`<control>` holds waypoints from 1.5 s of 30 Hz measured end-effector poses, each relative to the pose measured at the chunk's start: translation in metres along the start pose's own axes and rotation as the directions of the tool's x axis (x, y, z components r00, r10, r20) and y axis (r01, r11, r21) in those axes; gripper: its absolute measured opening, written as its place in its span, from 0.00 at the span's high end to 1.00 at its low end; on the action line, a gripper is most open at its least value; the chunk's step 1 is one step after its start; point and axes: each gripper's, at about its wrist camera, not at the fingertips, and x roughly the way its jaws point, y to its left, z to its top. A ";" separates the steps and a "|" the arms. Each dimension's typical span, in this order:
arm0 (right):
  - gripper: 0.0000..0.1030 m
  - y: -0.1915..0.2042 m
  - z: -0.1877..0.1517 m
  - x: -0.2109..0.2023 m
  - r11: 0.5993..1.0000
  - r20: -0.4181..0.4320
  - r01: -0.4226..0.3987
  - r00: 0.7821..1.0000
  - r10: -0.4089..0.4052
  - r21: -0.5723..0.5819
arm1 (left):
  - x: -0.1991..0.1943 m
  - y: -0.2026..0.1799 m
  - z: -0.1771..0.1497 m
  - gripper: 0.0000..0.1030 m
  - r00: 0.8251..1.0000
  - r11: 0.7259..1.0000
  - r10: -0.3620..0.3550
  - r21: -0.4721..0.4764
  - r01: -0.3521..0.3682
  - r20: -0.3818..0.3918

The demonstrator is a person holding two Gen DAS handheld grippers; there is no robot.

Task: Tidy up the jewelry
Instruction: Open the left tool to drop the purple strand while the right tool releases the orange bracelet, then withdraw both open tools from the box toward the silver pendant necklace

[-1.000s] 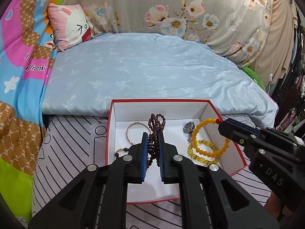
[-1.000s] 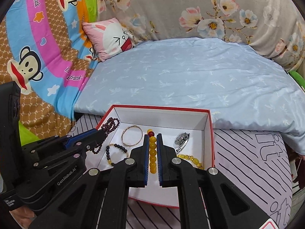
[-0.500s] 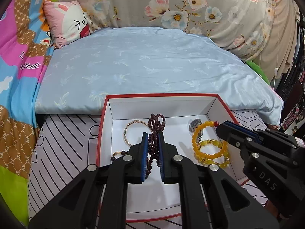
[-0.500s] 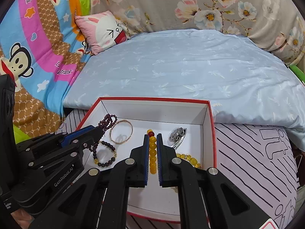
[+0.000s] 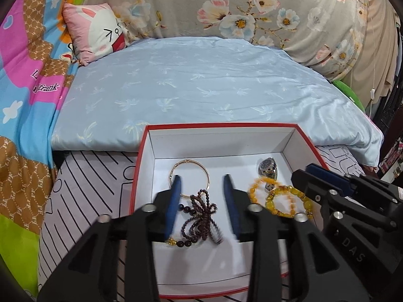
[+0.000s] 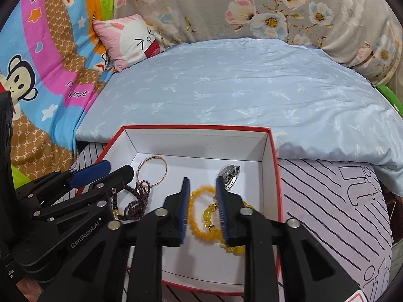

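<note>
Both jaws just spread, releasing: dark bead strand under left gripper, yellow bracelet under right gripper, dropped inside red box for storage

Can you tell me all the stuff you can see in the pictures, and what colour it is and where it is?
box: one, red outside, white inside, on the striped cover
bangle: one, gold, in box, back left
dark beads: one bunch, maroon, in box
watch: one, silver, in box, back right
yellow bracelets: two, in box, right
cushion: one, pink, on bed
blanket: one, light blue
left gripper: black, open
right gripper: black, open
</note>
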 end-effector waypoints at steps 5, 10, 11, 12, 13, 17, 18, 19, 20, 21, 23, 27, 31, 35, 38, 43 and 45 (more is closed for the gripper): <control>0.72 -0.003 -0.004 -0.013 1.000 0.014 0.007 1.000 -0.007 0.008 | -0.005 0.000 -0.002 0.65 1.000 1.000 0.001 -0.001 -0.001 0.001; 0.72 -0.002 -0.013 -0.029 1.000 0.018 0.014 1.000 -0.014 0.007 | -0.020 -0.004 -0.007 0.65 1.000 1.000 0.004 0.016 -0.005 0.012; 0.72 -0.001 -0.016 -0.034 1.000 0.020 0.018 1.000 -0.018 0.006 | -0.023 -0.004 -0.008 0.65 1.000 1.000 0.001 0.016 -0.001 0.010; 0.72 -0.001 -0.018 -0.038 1.000 0.021 0.018 1.000 -0.019 0.005 | -0.026 -0.004 -0.010 0.65 1.000 1.000 0.000 0.015 -0.001 0.009; 0.71 0.000 -0.021 -0.043 1.000 0.023 0.019 1.000 -0.019 0.004 | -0.030 -0.004 -0.012 0.65 1.000 1.000 0.002 0.011 -0.002 0.011; 0.67 0.003 -0.030 -0.060 0.999 0.036 0.037 0.999 -0.036 -0.003 | -0.044 -0.003 -0.018 0.65 1.000 1.000 -0.002 0.006 0.002 0.010; 0.67 0.004 -0.032 -0.065 0.999 0.037 0.036 0.999 -0.036 -0.004 | -0.048 -0.003 -0.020 0.65 1.000 1.000 -0.003 0.009 0.003 0.011; 0.67 0.005 -0.035 -0.069 0.999 0.037 0.034 0.999 -0.034 -0.004 | -0.051 -0.004 -0.021 0.65 1.000 1.000 -0.001 0.013 0.001 0.011; 0.67 0.006 -0.038 -0.072 1.000 0.036 0.031 0.999 -0.031 -0.004 | -0.055 -0.004 -0.024 0.65 1.000 1.000 0.004 0.018 -0.004 0.010; 0.67 0.007 -0.041 -0.076 1.000 0.036 0.030 0.999 -0.029 -0.004 | -0.059 -0.004 -0.026 0.65 1.000 1.000 0.004 0.020 -0.004 0.008; 0.67 0.009 -0.048 -0.083 0.999 0.037 0.036 0.999 -0.036 -0.006 | -0.065 -0.004 -0.030 0.65 1.000 1.000 0.005 0.018 -0.005 0.004; 0.67 0.011 -0.062 -0.099 0.999 0.036 0.039 0.999 -0.039 -0.006 | -0.083 0.000 -0.044 0.65 1.000 1.000 0.003 0.008 -0.003 -0.002; 0.67 0.012 -0.085 -0.118 0.999 0.026 0.044 0.999 -0.044 0.000 | -0.098 0.004 -0.058 0.65 1.000 1.000 0.003 0.017 -0.003 -0.009; 0.67 0.015 -0.109 -0.133 0.999 0.001 0.037 0.999 -0.037 -0.003 | -0.113 0.010 -0.077 0.65 1.000 1.000 0.007 -0.004 -0.007 -0.023; 0.67 0.021 -0.131 -0.146 0.999 -0.014 0.042 0.999 -0.043 -0.022 | -0.122 0.014 -0.094 0.65 0.999 1.000 0.008 -0.015 -0.009 -0.039; 0.67 0.031 -0.170 -0.157 0.999 -0.080 0.004 0.997 -0.007 -0.032 | -0.137 0.020 -0.122 0.65 0.998 0.999 0.019 -0.026 -0.021 -0.064; 0.67 0.036 -0.184 -0.158 0.999 -0.107 -0.012 0.994 0.008 -0.040 | -0.141 0.024 -0.134 0.65 0.997 0.999 0.009 -0.044 -0.012 -0.082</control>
